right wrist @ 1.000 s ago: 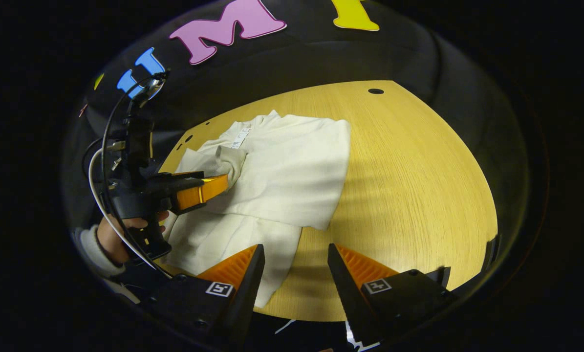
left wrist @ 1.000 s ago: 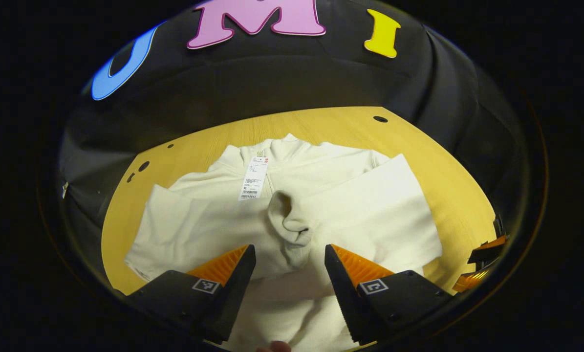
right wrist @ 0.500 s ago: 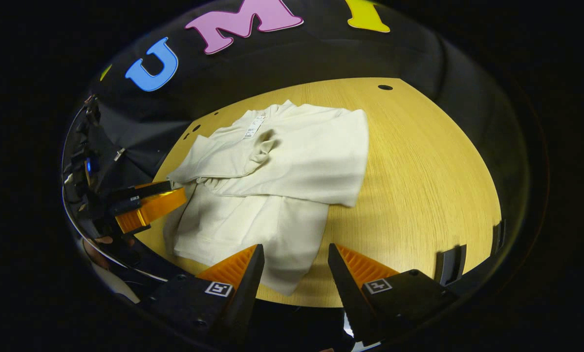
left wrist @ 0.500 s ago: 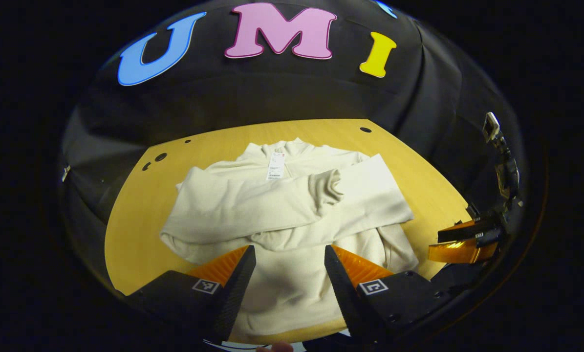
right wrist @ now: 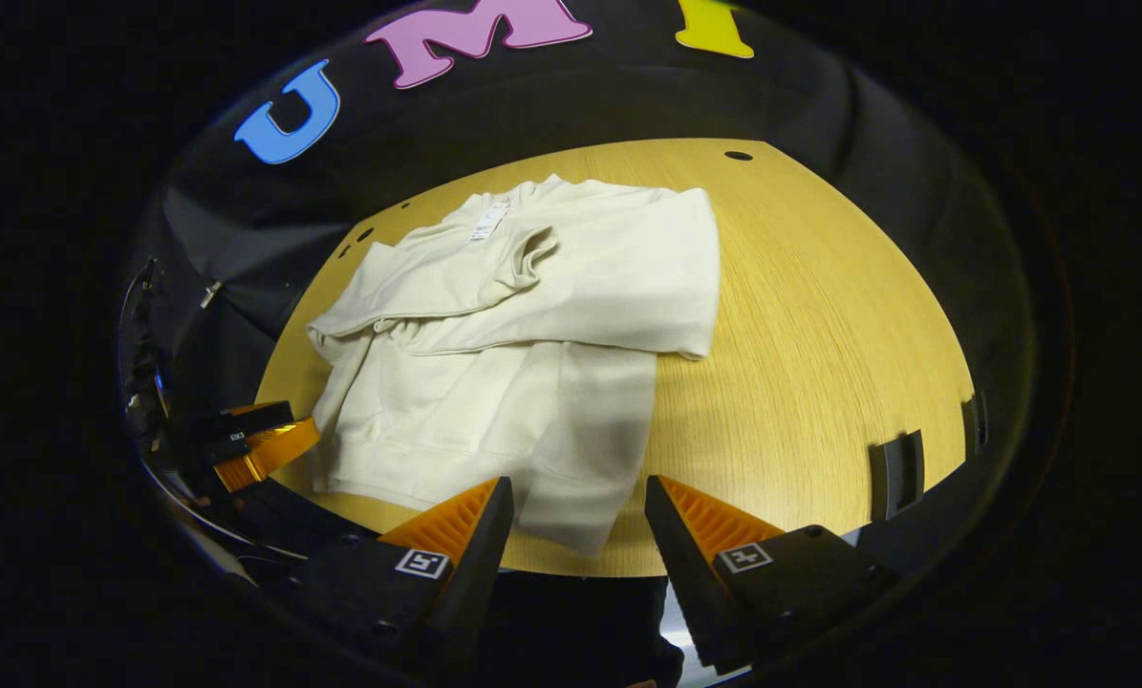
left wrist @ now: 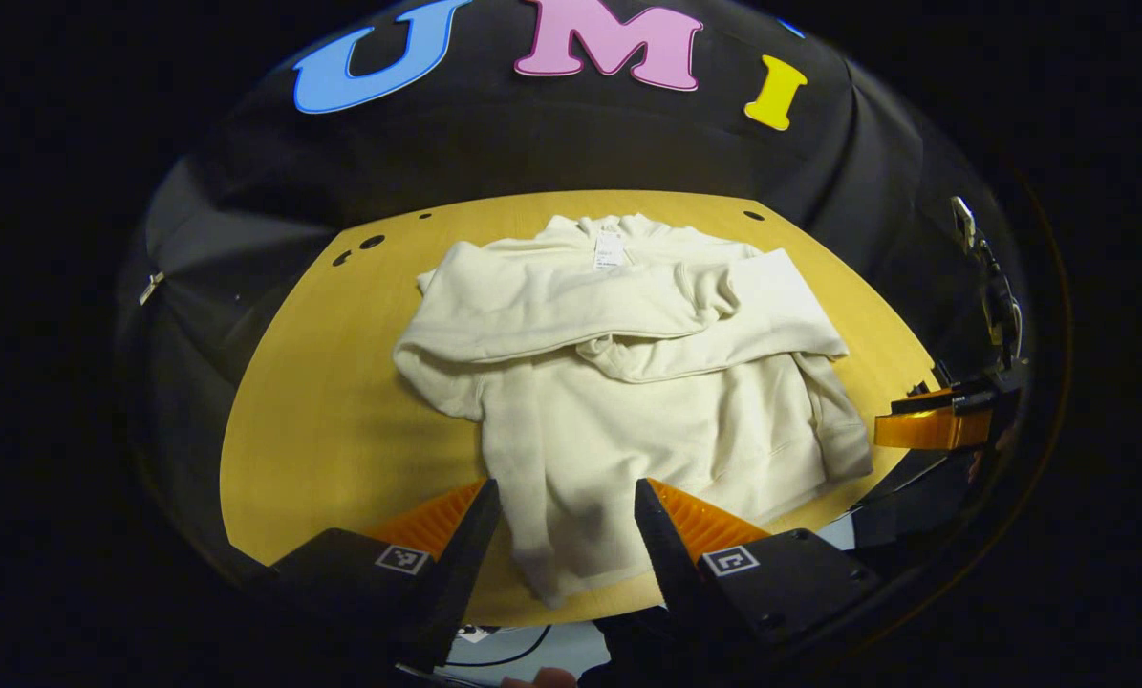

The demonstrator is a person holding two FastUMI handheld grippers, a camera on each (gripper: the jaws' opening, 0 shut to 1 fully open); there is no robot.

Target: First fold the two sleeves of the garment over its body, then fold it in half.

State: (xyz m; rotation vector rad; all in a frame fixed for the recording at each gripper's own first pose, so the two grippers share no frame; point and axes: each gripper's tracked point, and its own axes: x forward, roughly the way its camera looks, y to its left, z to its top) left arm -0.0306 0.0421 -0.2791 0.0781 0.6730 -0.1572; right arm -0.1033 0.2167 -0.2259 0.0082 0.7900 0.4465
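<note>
Sleeve-folded garment (left wrist: 628,401) on table (left wrist: 322,420)

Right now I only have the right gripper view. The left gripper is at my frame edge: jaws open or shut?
Observer: Open. In the left gripper view the left gripper has its jaws spread, with nothing clamped.
Operator: Where's it aimed?
Observer: At the near hem of the garment, over one hem corner.
Operator: And mine, seen from there?
Observer: The right gripper sits by the table edge, beside the other hem corner, seemingly apart from the cloth.
</note>
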